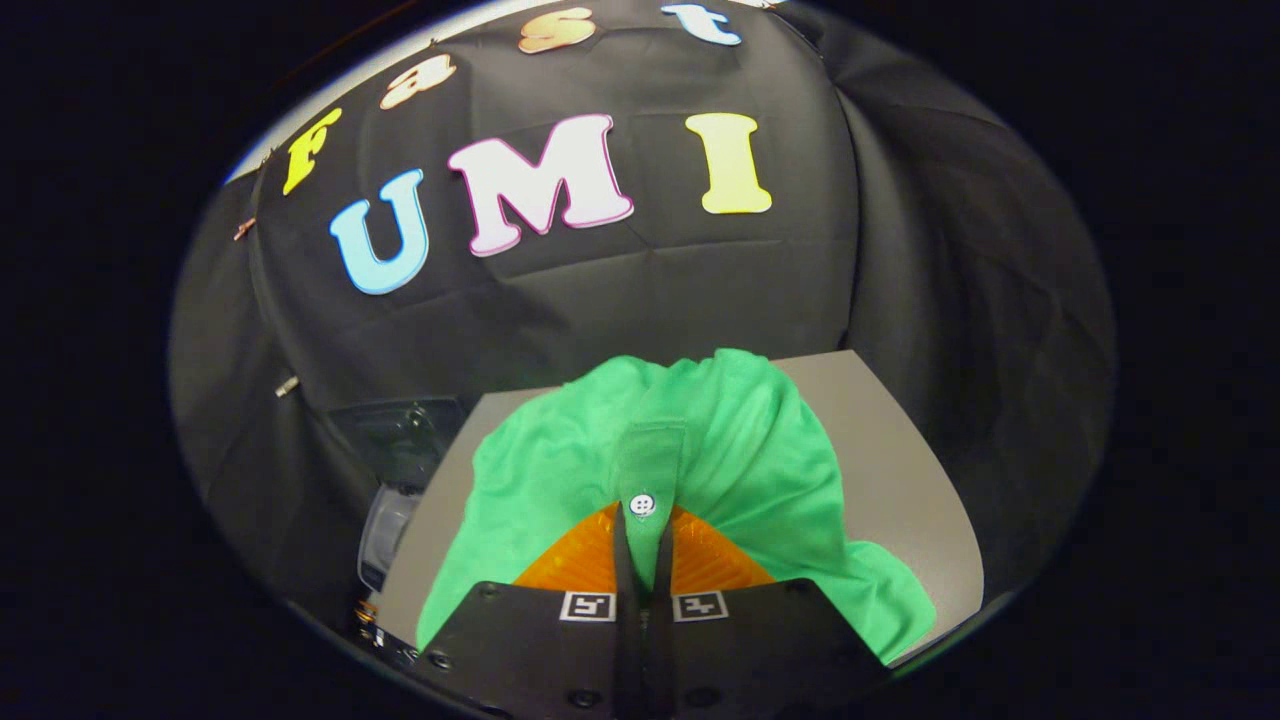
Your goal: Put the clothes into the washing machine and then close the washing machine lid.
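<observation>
Green knitted fabric, a soft shirt with a buttoned placket (700, 450), is seen draped over a flat grey tabletop (900, 470). The gripper (645, 555) is pressed nearly together, and a fold of the placket, just below its white button (642, 504), is pinched between the two fingers. To one side of the table, below its edge, a dark machine with a clear rounded part (385, 520) is partly seen; it is judged to be the washing machine, though its lid cannot be made out. The first step, picking up the clothes, is judged to be in hand. Next, the garment must be lifted clear of the table with the pinch kept firm, then carried across to the machine's opening.
</observation>
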`<state>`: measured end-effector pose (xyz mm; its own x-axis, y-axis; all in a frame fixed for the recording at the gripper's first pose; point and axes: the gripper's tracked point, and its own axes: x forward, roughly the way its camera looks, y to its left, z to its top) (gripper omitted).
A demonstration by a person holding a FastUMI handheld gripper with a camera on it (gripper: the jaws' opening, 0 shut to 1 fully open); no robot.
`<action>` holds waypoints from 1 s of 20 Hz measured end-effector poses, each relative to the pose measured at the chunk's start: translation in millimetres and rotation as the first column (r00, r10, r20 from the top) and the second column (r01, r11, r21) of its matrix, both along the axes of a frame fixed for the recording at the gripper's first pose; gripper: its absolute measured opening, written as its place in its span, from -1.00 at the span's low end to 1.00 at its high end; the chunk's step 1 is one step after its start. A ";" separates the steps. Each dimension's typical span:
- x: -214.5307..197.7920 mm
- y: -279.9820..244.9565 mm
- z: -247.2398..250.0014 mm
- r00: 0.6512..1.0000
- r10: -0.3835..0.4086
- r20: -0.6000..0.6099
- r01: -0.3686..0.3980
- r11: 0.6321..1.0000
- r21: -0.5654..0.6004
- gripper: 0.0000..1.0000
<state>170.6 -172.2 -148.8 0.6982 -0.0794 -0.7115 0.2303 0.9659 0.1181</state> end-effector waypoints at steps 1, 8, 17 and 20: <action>0.3 5.1 16.4 1.000 0.012 0.028 -0.012 1.000 -0.006 -0.88; 12.1 64.3 140.3 0.952 0.137 0.274 -0.127 0.990 -0.054 -0.89; 14.5 186.0 206.3 0.836 0.345 0.426 -0.335 0.937 -0.102 -0.89; 17.3 237.6 191.0 0.806 0.422 0.415 -0.433 0.898 -0.073 -0.89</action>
<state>187.9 65.4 42.2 0.8842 0.3096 -0.3498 -0.2805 0.9507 0.1323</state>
